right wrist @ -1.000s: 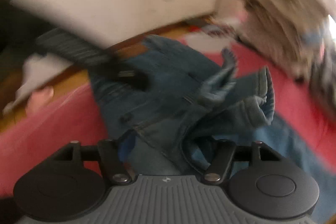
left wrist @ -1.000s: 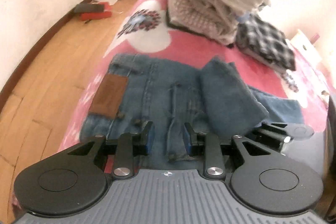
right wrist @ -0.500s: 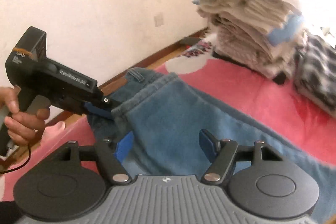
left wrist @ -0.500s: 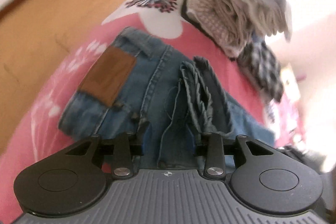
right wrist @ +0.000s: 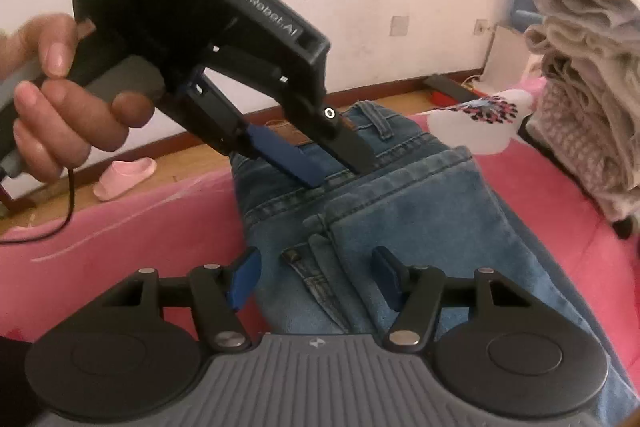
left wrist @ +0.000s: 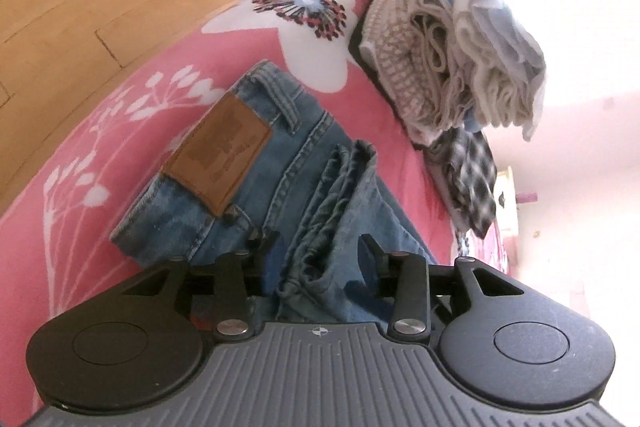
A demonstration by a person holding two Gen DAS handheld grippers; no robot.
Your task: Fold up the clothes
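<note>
Two grippers over jeans (right wrist: 400, 211) near bed edge (left wrist: 120, 83) — bare floor (left wrist: 80, 7) beyond

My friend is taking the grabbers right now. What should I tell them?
Left gripper: jaws opening, tips down on the blue denim jeans near the waistband, not pinching.
Right gripper: jaws closing, open over the jeans, nothing pinched yet.
Jeans lie on the pink flowered bedcover, the leg end already folded up to just below the brown leather patch.
Tall stack of folded pale clothes sits further along the bed, with a black-and-white checked garment beside it.
Left to do: probably one more fold, then move the jeans to the stack.
</note>
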